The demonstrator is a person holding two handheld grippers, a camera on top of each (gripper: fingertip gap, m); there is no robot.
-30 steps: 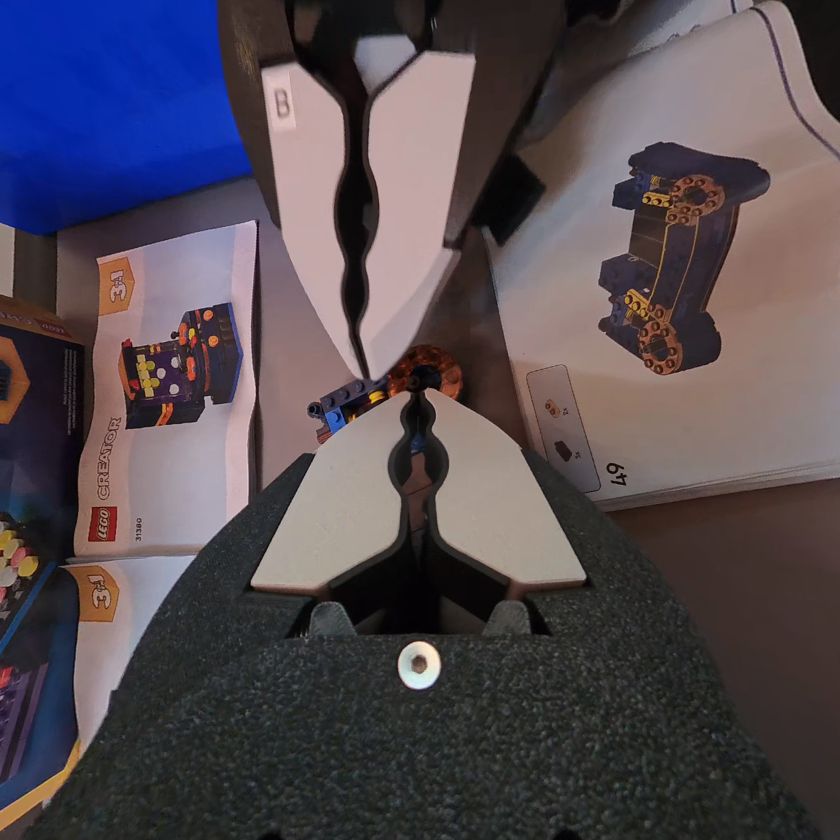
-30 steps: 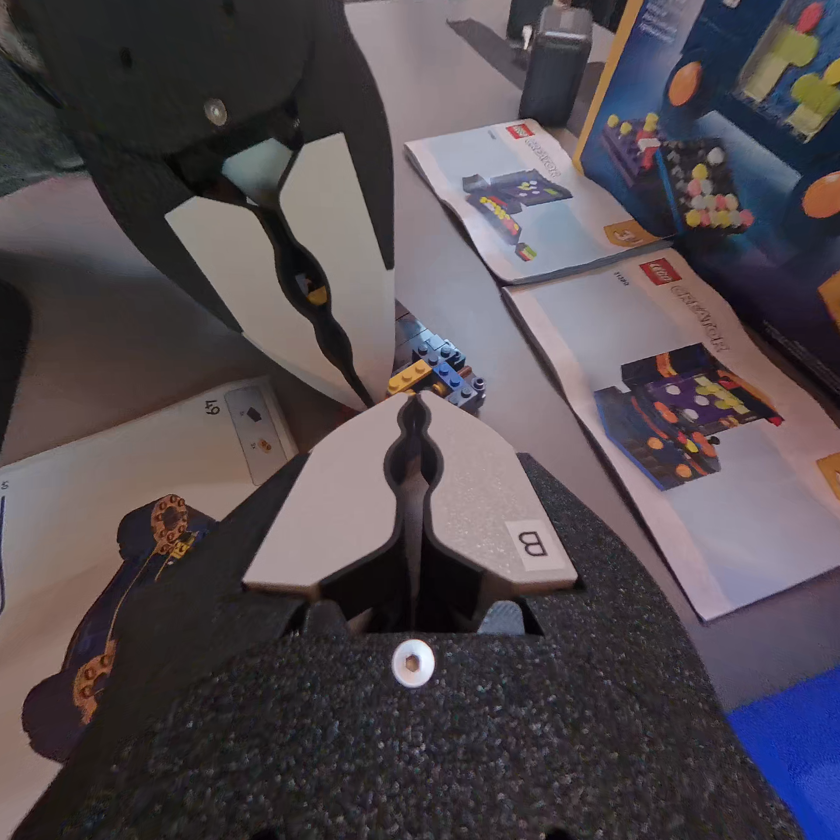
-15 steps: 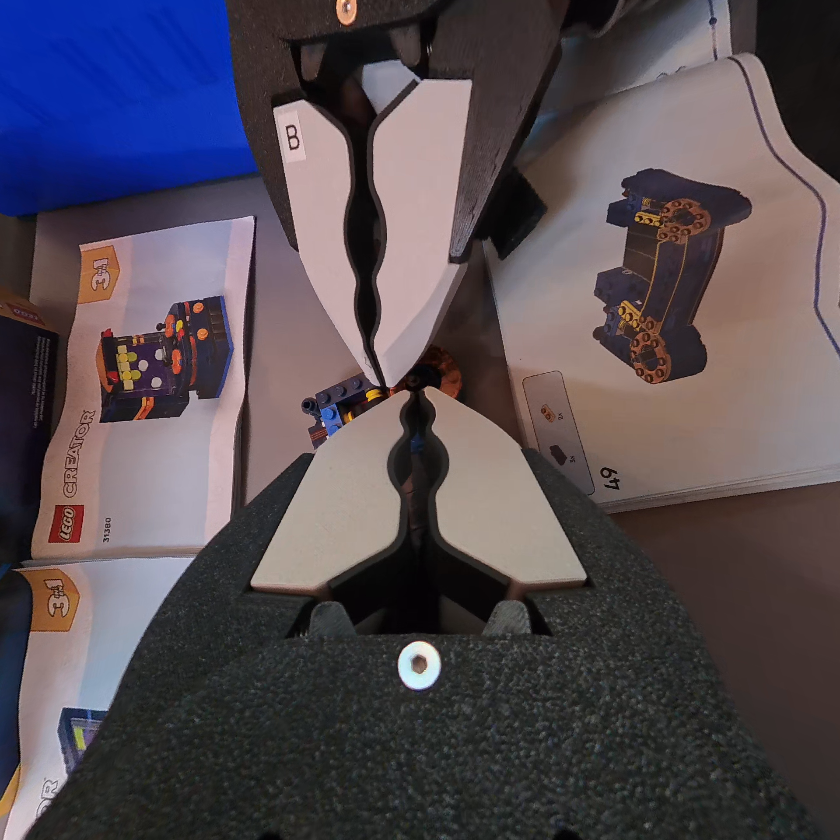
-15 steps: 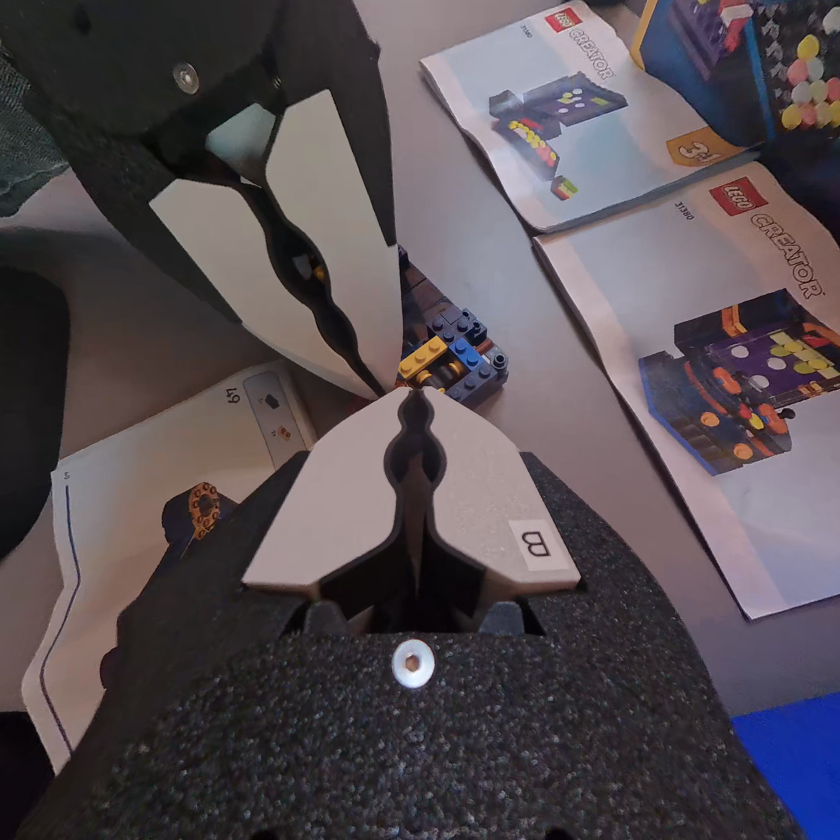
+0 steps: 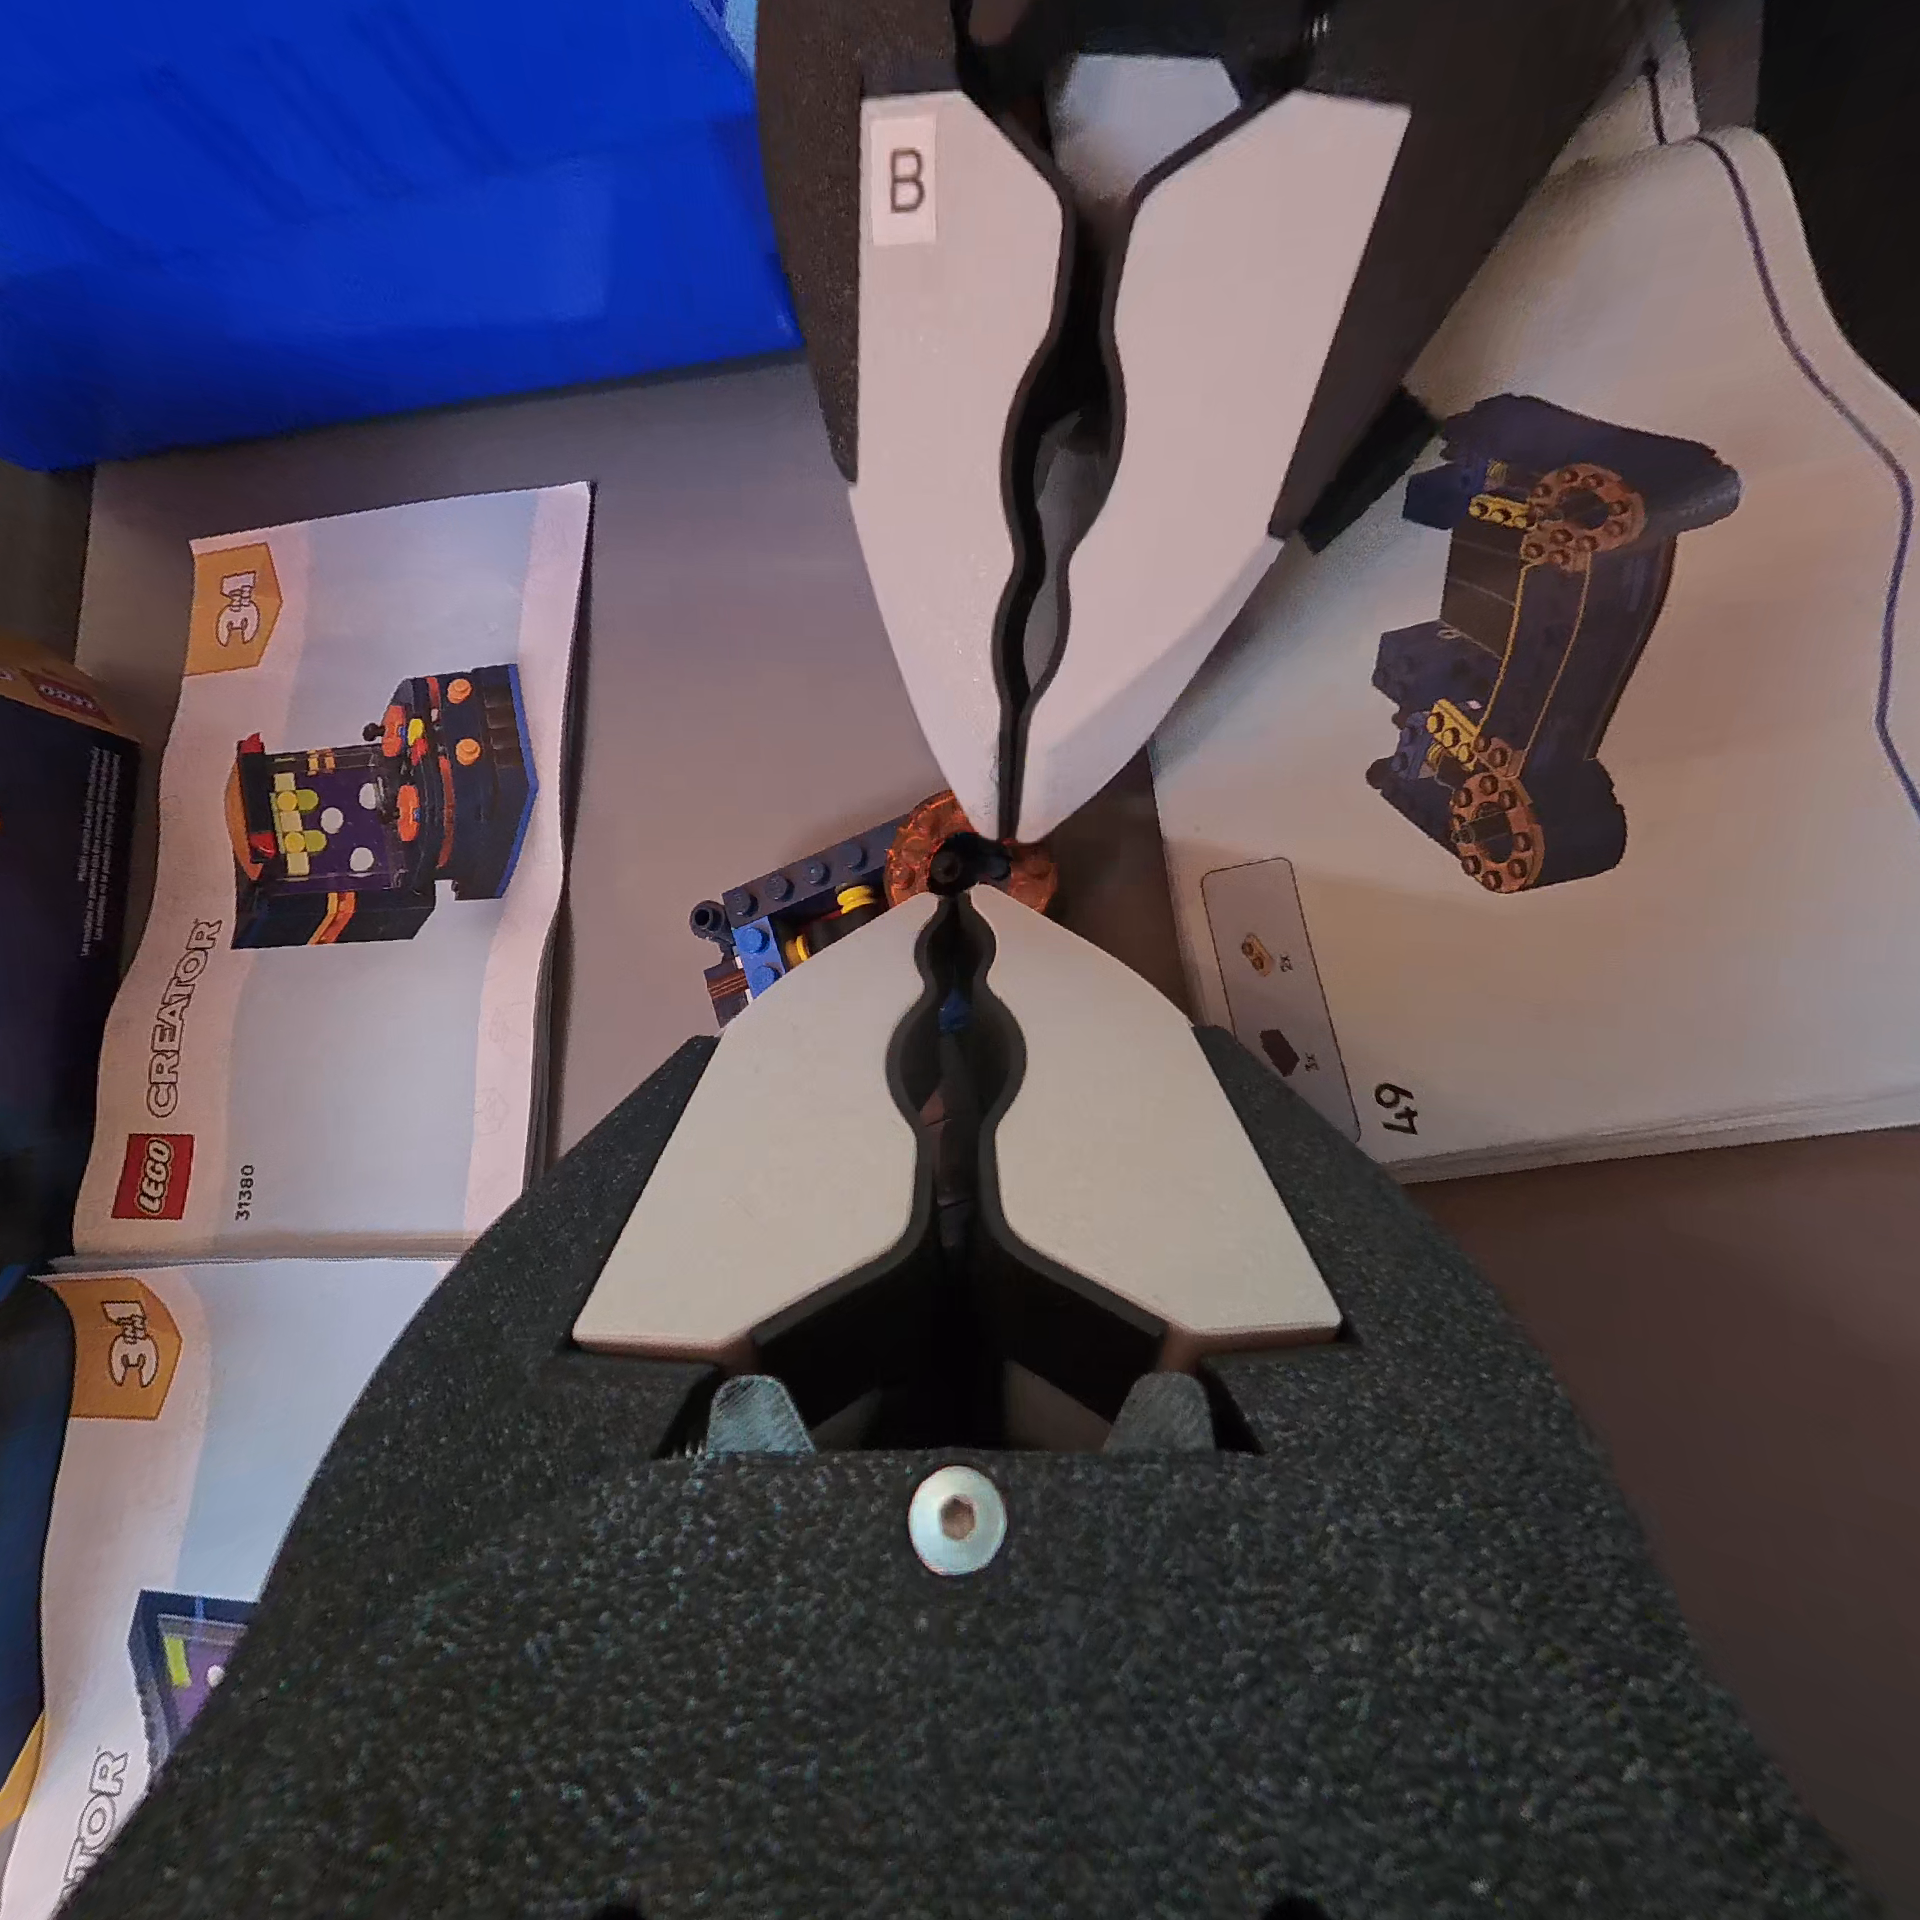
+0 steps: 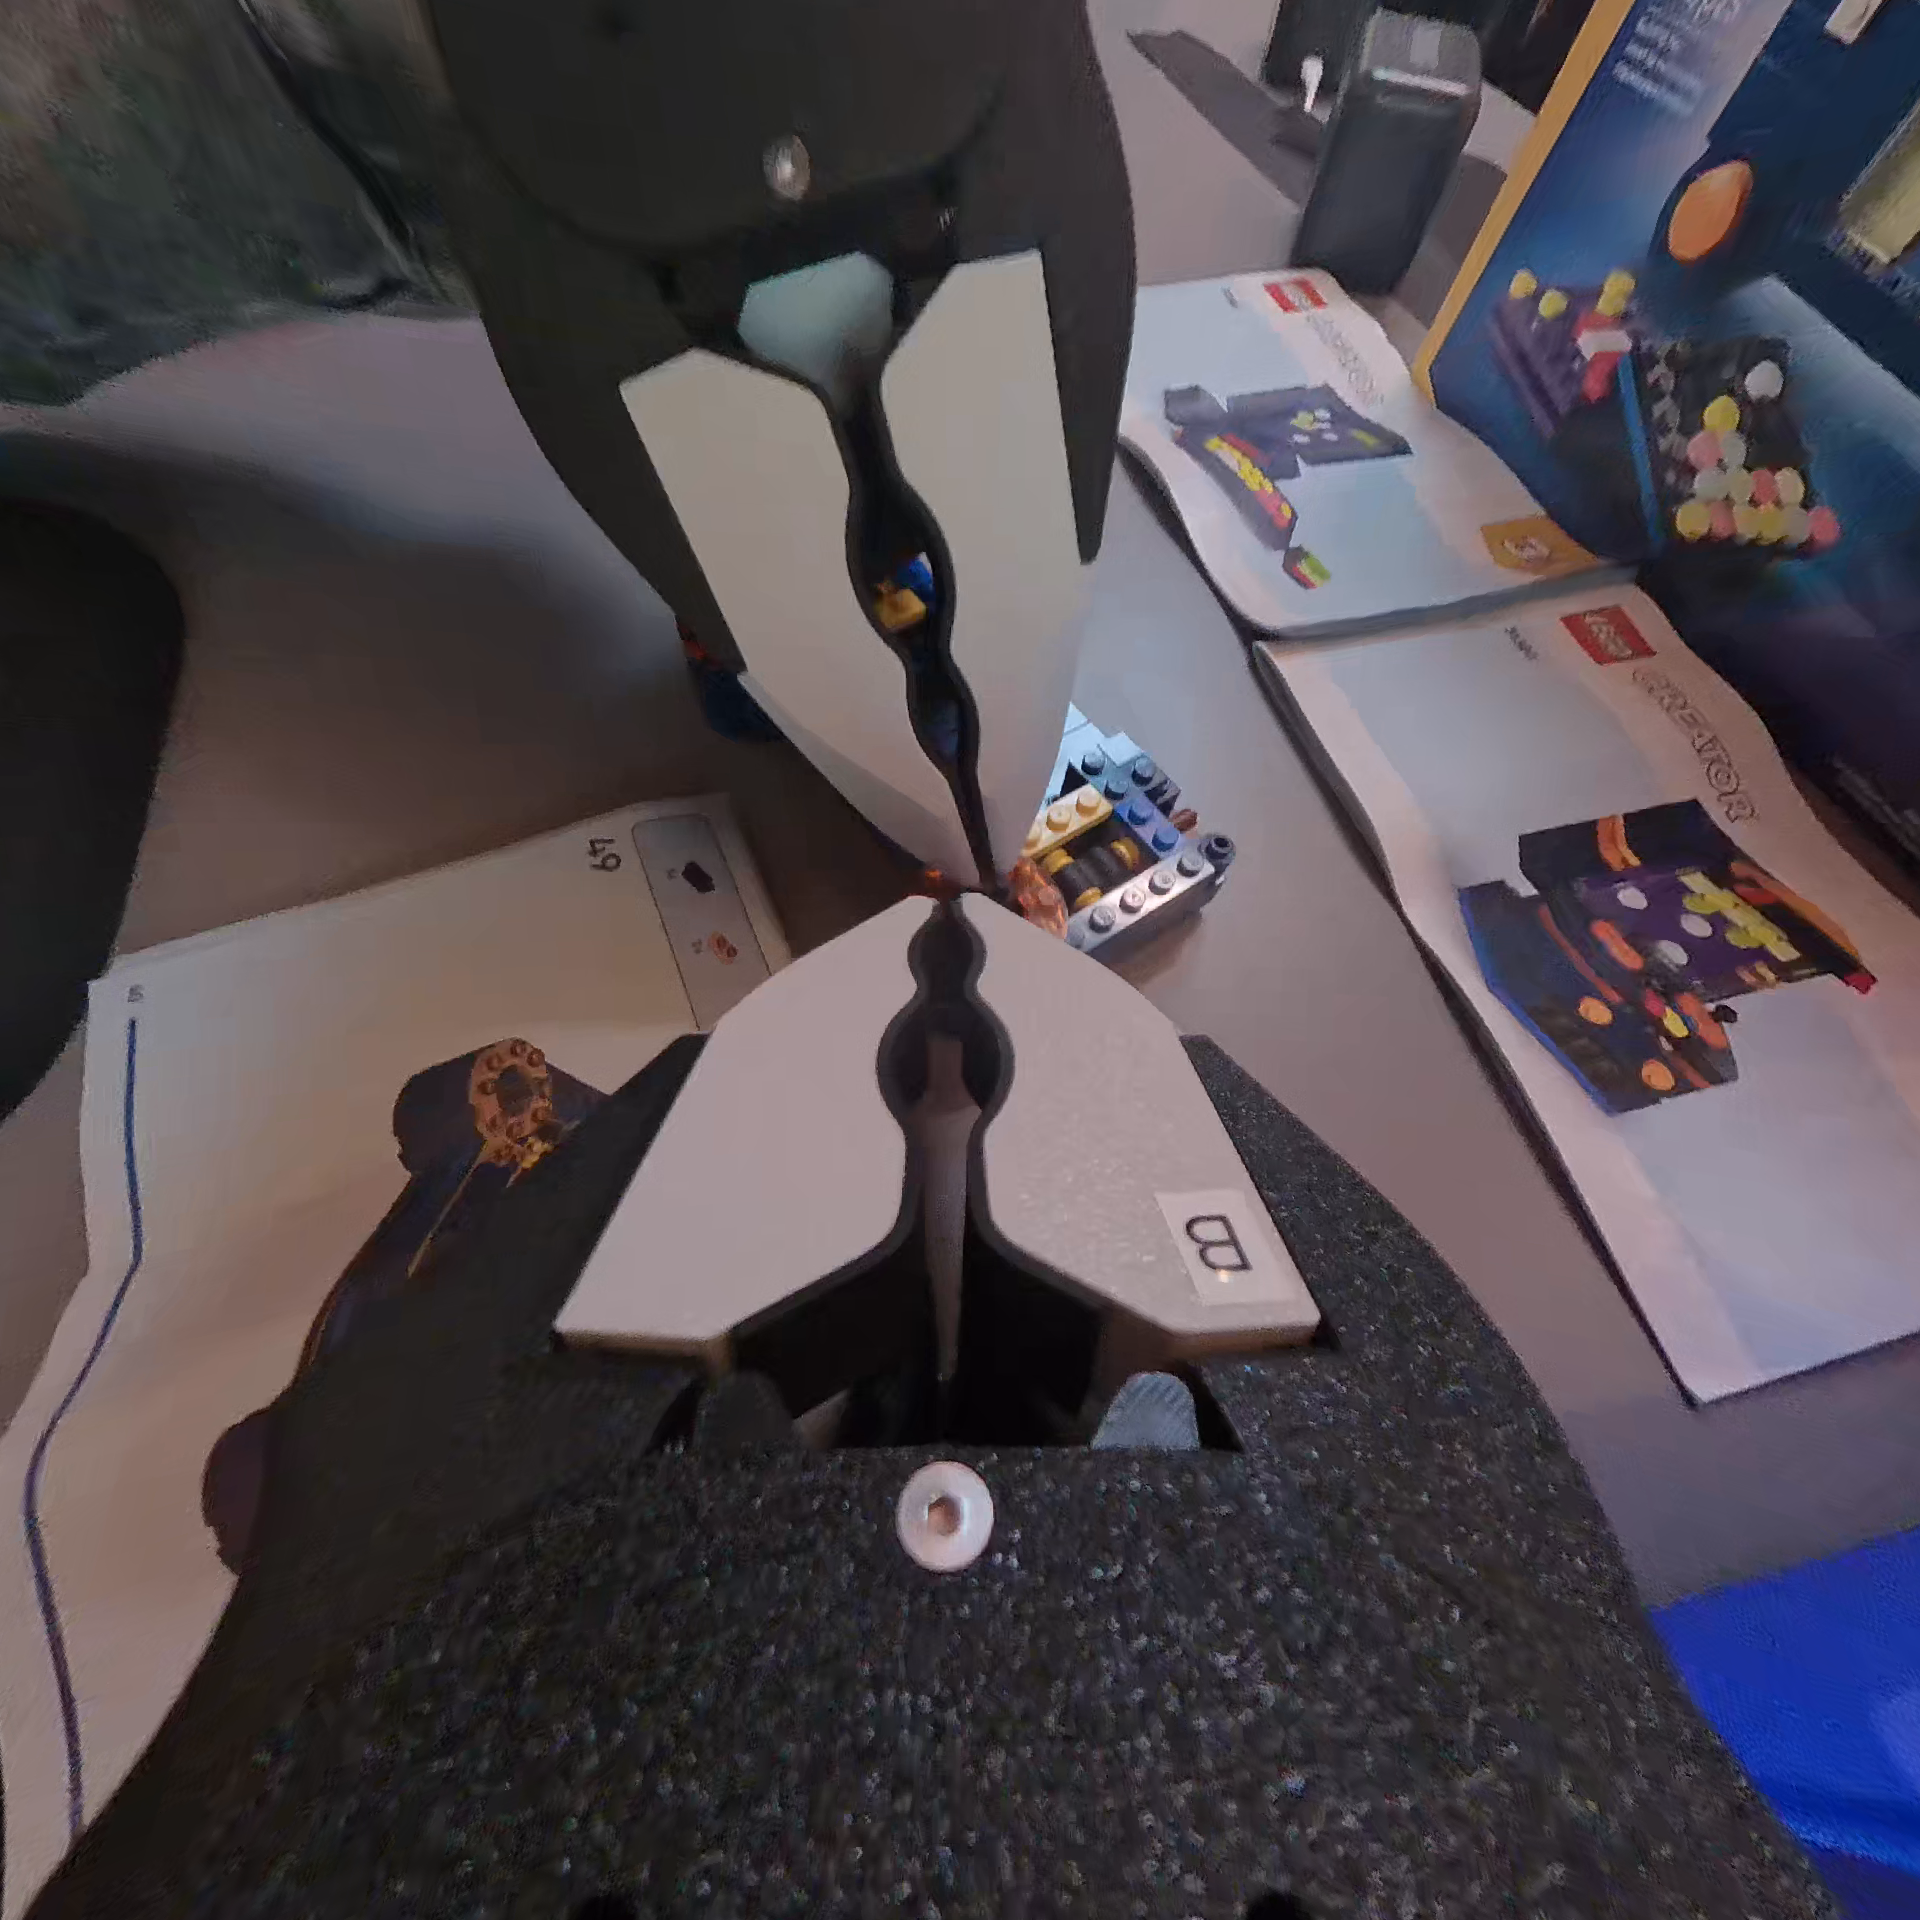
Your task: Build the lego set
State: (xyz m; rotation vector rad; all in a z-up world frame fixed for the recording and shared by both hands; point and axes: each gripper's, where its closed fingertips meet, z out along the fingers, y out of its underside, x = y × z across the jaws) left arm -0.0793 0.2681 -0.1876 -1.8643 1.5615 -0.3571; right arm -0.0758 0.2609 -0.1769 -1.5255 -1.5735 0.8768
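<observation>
Over on the far left sits a blue bin (image 5: 364,208), with a dark printed box (image 5: 62,883) poking in at the left edge. Two closed booklets (image 5: 343,883) lie flat on the grey table (image 5: 675,623) next to it.

Dead centre is the small brick build (image 5: 800,914), which is dark blue with yellow bits and has an orange disc (image 5: 920,852) on its right end. It sits on the table between the booklets and the open manual (image 5: 1558,883) on the right.

Both grippers meet nose to nose right over that disc. The left gripper (image 5: 956,906) comes in from the near side and the right gripper (image 5: 1006,831) from the far side. Both have their fingers pressed together, with no visible gap at the tips, and the tips are practically touching each other at the disc's dark centre.

What worries me is that the build is tiny and light and nothing pins it down. Any sideways nudge from either tip could skate it across the table or tip it over. Two closed tips crowding one spot could also knock into each other, or pop the disc off its pin.

Stuff I can't make out:
- I can't tell whether either pair of tips has something tiny nipped between them or is just resting on the disc, because the contact point is dark and buried under the fingers.
- Most of the build's near side is hidden behind the left gripper.
- The box and the nearer booklet are cut off by the frame.
</observation>
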